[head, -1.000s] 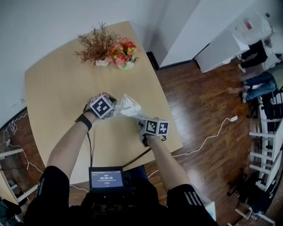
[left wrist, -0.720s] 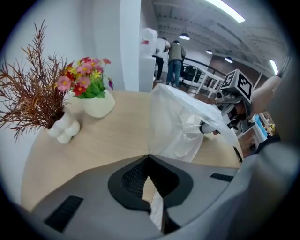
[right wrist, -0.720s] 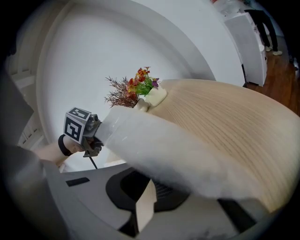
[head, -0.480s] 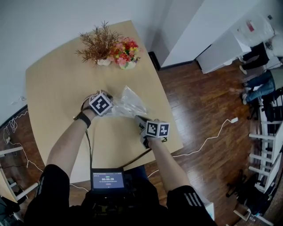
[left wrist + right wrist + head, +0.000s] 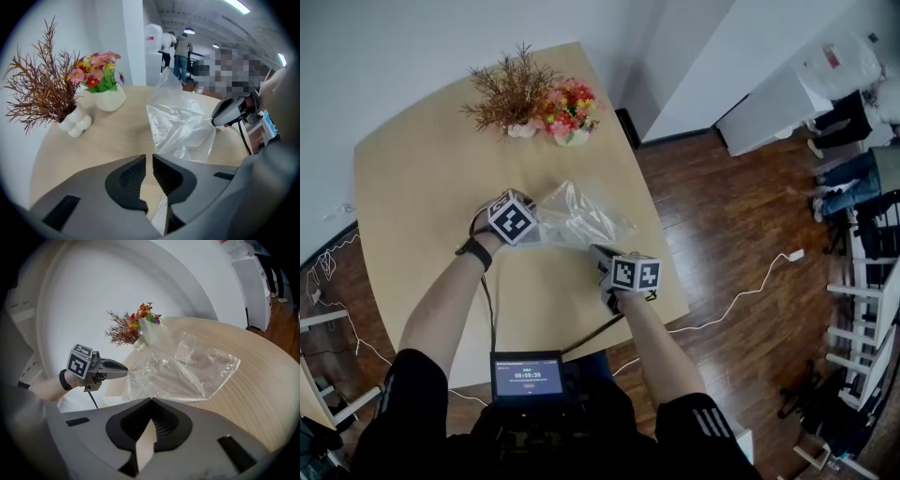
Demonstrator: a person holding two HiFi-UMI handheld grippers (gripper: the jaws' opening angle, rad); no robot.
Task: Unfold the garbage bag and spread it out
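Although the garbage bag (image 5: 581, 217) already shows as a loose, creased sheet and not a folded packet, the job looks roughly half done: the film is rumpled and partly raised, some layers seem doubled over, and it has yet to be drawn flat on the table (image 5: 422, 187). At the bag's 9 o'clock end in the head view, the left gripper (image 5: 149, 159) meets the film's edge. Its jaws have just been opening and now stand a narrow slit apart, with a strip of film lying between them low down, though the pads do not appear to press it. The bag sits on the right half of the table, with the flower vases (image 5: 546, 129) well apart at its 11 o'clock. Its long axis, as far as I can judge, runs from 9 o'clock to about 4 o'clock, the free end pointing toward the table's right edge. At the bag's 5 o'clock, the right gripper (image 5: 151, 400) has its jaws pinched together on a strip of the film, holding that near edge.
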